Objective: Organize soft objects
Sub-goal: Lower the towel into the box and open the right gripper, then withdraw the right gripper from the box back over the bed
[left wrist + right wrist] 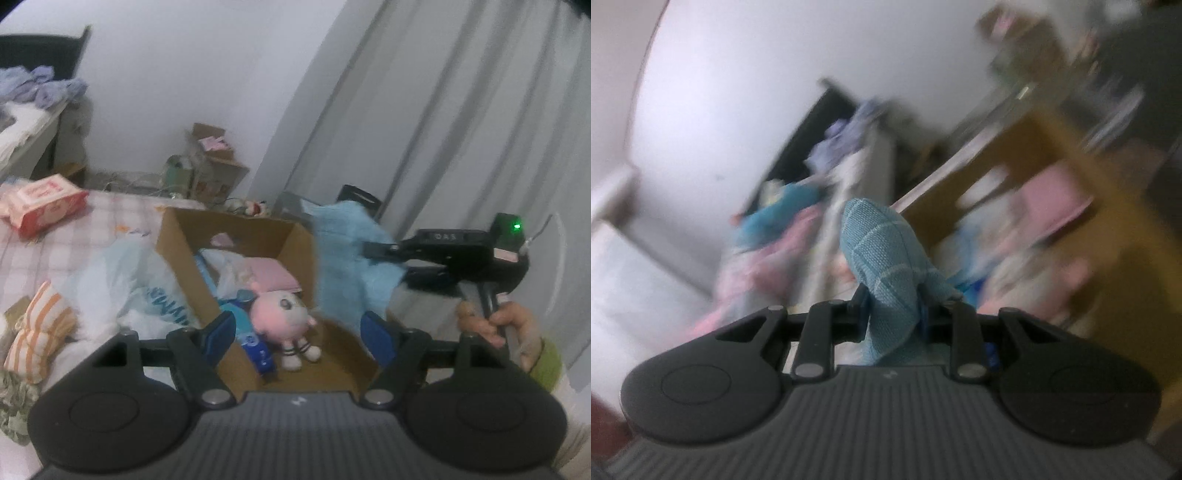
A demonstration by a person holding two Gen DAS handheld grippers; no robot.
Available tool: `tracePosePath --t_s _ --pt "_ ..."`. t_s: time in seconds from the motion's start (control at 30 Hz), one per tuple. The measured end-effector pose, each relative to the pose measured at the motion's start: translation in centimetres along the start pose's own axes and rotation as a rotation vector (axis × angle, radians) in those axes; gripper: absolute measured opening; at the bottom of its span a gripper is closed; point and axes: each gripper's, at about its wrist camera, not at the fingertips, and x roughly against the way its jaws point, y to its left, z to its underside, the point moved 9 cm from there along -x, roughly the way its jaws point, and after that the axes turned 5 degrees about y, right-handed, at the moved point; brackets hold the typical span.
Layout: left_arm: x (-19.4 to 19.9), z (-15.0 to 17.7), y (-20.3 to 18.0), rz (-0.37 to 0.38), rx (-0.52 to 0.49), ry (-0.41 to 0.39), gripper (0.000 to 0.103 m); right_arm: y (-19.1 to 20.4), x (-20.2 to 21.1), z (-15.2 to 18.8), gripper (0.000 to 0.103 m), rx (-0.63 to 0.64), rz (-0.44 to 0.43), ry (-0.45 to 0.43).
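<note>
Above the right edge of the box we hold a blue cloth pinched in our right gripper, its jaws closed on a fold while the rest hangs free. Our left gripper hovers empty at the near side of the box, jaws spread wide. Inside lie a pink doll, a pink pad and some bags. Only a small bunch of cloth is clamped, so we judge it could slip out early, or drape over the cardboard wall and fall outside if we let go before it is over the opening; the right view is blurred, so aim is uncertain
</note>
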Motion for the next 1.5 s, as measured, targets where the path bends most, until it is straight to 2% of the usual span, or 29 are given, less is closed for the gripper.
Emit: tracePosePath --t_s 0.1,0.17,0.3,0.43,0.6,0.8,0.87,0.93,1.03,1.17,1.3,1.5 --pt "0.2 0.2 2.1 -0.037 0.032 0.007 0.076 -2.4 0.1 -2.2 0.024 0.102 0.2 -0.046" --pt "0.4 0.6 3.5 -0.069 0.058 0.016 0.076 -4.0 -0.3 -3.1 0.024 0.157 0.3 -0.053" --pt "0.2 0.9 5.9 -0.109 0.118 0.03 0.076 -6.6 -3.3 -3.5 0.027 0.219 0.452 0.012" --pt "0.5 1.2 6.9 -0.122 0.133 0.036 0.076 -9.0 -7.3 -2.0 0.032 0.299 0.586 0.105" --pt "0.8 1.4 7.5 -0.131 0.132 0.04 0.076 -9.3 -9.0 -1.4 0.036 0.295 0.61 0.111" --pt "1.0 1.8 7.8 -0.131 0.141 0.042 0.076 -8.7 -6.5 -2.2 0.036 0.286 0.637 0.04" --pt "1.2 2.0 7.8 -0.133 0.145 0.041 0.076 -8.2 -5.6 -2.7 0.036 0.28 0.626 0.009" --pt "1.4 2.1 8.0 -0.136 0.151 0.039 0.076 -7.6 -5.4 -2.8 0.036 0.253 0.578 0.002" --pt "1.7 2.3 8.1 -0.139 0.16 0.036 0.076 -7.5 -6.5 -2.1 0.036 0.201 0.518 0.038" --pt "2.3 2.4 8.3 -0.147 0.164 0.03 0.076 -8.7 -8.9 -0.8 0.037 0.201 0.557 0.106" --pt "2.9 2.4 8.6 -0.158 0.171 0.023 0.076 -9.9 -10.7 0.1 0.052 0.2 0.595 0.155" --pt "3.4 2.5 8.9 -0.162 0.18 0.012 0.076 -10.1 -11.4 0.0 0.058 0.157 0.59 0.18"
